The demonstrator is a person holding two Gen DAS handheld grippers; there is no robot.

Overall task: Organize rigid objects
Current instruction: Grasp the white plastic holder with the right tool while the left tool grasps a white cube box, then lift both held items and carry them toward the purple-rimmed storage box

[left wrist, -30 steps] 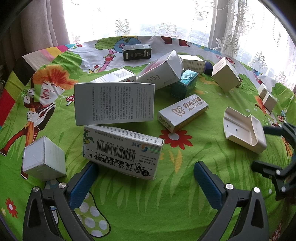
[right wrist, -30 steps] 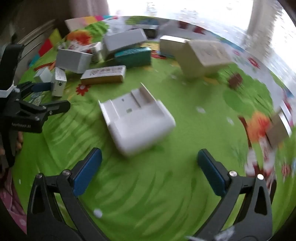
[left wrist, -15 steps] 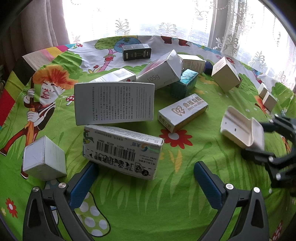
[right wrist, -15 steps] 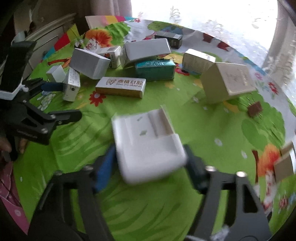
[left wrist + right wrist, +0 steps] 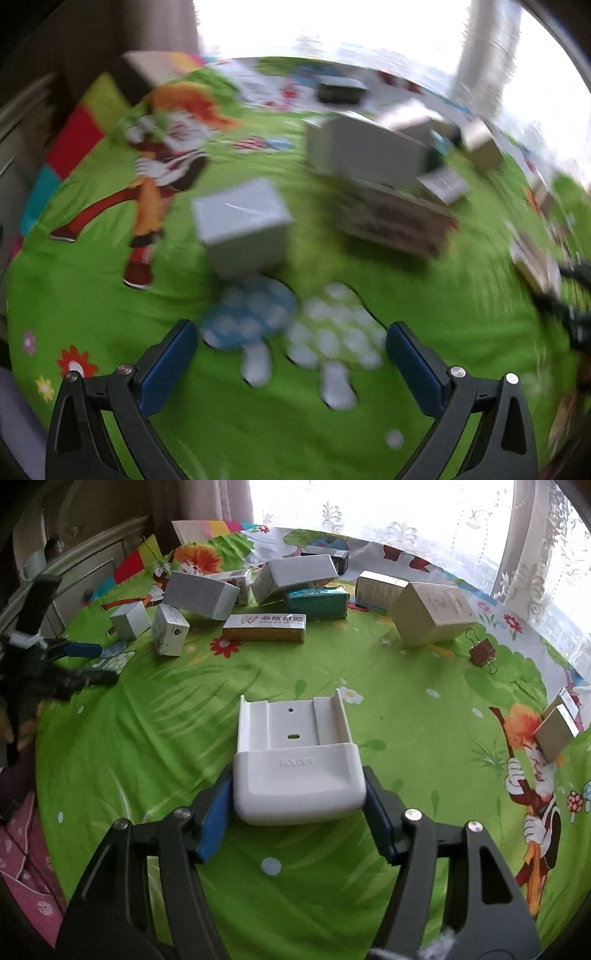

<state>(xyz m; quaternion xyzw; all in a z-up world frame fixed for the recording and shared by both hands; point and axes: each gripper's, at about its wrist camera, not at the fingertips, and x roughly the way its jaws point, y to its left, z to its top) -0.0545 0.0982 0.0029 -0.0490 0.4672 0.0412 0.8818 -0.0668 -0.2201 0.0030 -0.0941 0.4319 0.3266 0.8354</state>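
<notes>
Lowest in the right wrist view, the right claw (image 5: 299,812) pinches a white plastic holder (image 5: 295,760), its blue pads pressed to both sides of the holder's rounded near end. The holder sits at centre frame, its open slotted back pointing away over the green cartoon cloth (image 5: 424,686) covering the worktop. Beyond it, a long white and gold carton (image 5: 265,627) lies flat, with a teal box (image 5: 317,602) just behind. A tan box (image 5: 434,613) stands tilted at upper right, a brown binder clip (image 5: 482,653) near it. At left of the frame the left claw (image 5: 86,662) reaches in, close to a small grey cube box (image 5: 130,620).

In the left wrist view, all blurred, the left claw (image 5: 291,363) is spread wide and holds nothing. It hangs over two printed mushrooms (image 5: 291,325), with the grey cube box (image 5: 242,225) just past them at centre.
</notes>
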